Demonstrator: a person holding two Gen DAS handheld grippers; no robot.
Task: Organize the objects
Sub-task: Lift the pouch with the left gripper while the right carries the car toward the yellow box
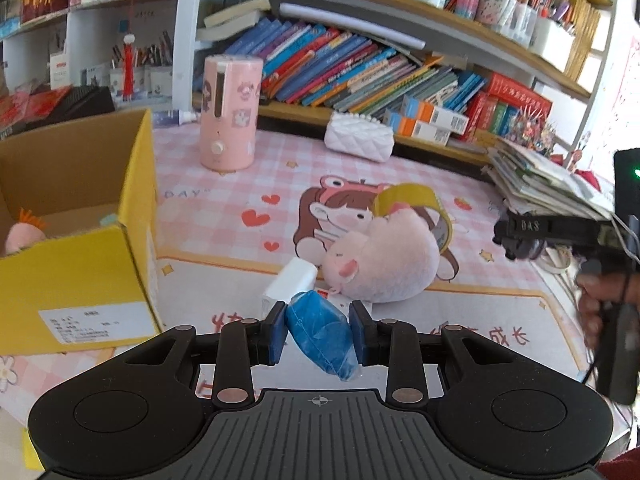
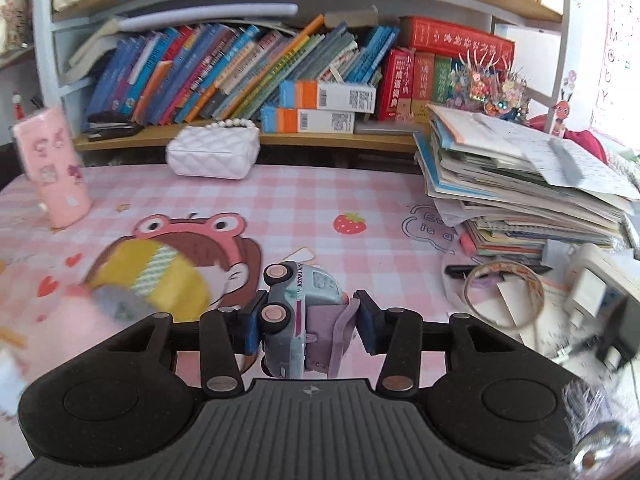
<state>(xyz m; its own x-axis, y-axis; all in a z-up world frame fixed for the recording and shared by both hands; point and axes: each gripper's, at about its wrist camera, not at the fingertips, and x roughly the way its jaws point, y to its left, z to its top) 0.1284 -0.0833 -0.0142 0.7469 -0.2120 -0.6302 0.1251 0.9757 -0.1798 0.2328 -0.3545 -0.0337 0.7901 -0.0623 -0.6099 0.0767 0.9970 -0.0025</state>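
My left gripper (image 1: 318, 330) is shut on a blue packet in clear wrap (image 1: 322, 338) and holds it above the pink desk mat. A yellow cardboard box (image 1: 80, 240) stands open to its left, with an orange-haired toy (image 1: 24, 232) inside. Ahead lie a white box (image 1: 290, 282), a pink plush (image 1: 384, 260) and a yellow tape roll (image 1: 412, 204). My right gripper (image 2: 306, 320) is shut on a toy truck (image 2: 300, 316), turned on its side. The tape roll (image 2: 156, 276) and the plush (image 2: 72, 320) are blurred at its left. The right gripper also shows at the right edge of the left wrist view (image 1: 520, 240).
A pink humidifier (image 1: 230, 114) and a white quilted purse (image 1: 358, 138) stand at the back by the bookshelf (image 1: 360, 76). A stack of papers (image 2: 520, 188) sits at the right, with a thin tape ring (image 2: 504, 294) and a white charger (image 2: 592, 284) beside it.
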